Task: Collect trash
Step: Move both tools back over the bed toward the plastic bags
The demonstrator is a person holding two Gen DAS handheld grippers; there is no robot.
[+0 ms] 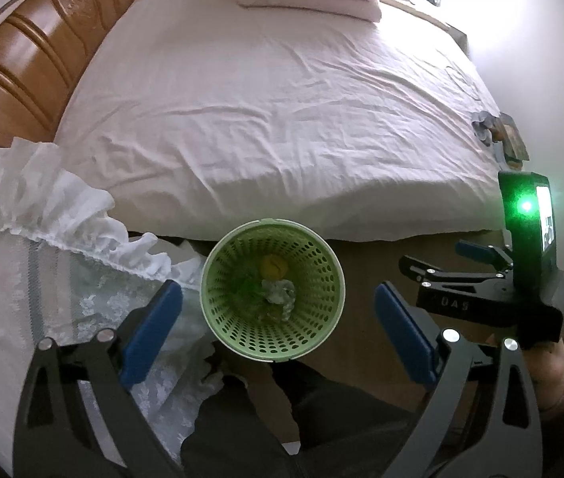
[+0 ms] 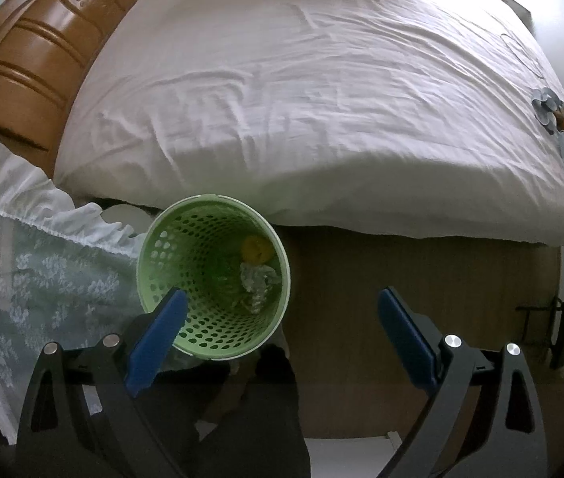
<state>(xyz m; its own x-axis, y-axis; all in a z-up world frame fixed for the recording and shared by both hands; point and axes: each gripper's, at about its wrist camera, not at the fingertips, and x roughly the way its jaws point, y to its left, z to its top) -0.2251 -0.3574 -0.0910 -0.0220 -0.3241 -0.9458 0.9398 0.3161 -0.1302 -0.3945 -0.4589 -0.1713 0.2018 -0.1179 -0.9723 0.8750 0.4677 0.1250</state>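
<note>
Beside the bed (image 1: pixel 282 99), a green perforated basket (image 1: pixel 218 298) holds crumpled trash (image 1: pixel 280 292).

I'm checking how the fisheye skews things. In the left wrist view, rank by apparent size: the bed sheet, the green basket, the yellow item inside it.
1. Bed sheet, filling most of the view.
2. Green basket, nearer the camera, so probably flattered.
3. Yellow item, smallest, at the basket's bottom.

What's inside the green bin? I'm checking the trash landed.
Inside the bin lie a yellow lump and crumpled clear wrapping on the bottom. Anything beneath them is covered; the dim side shows greenish clutter I can't identify.
</note>
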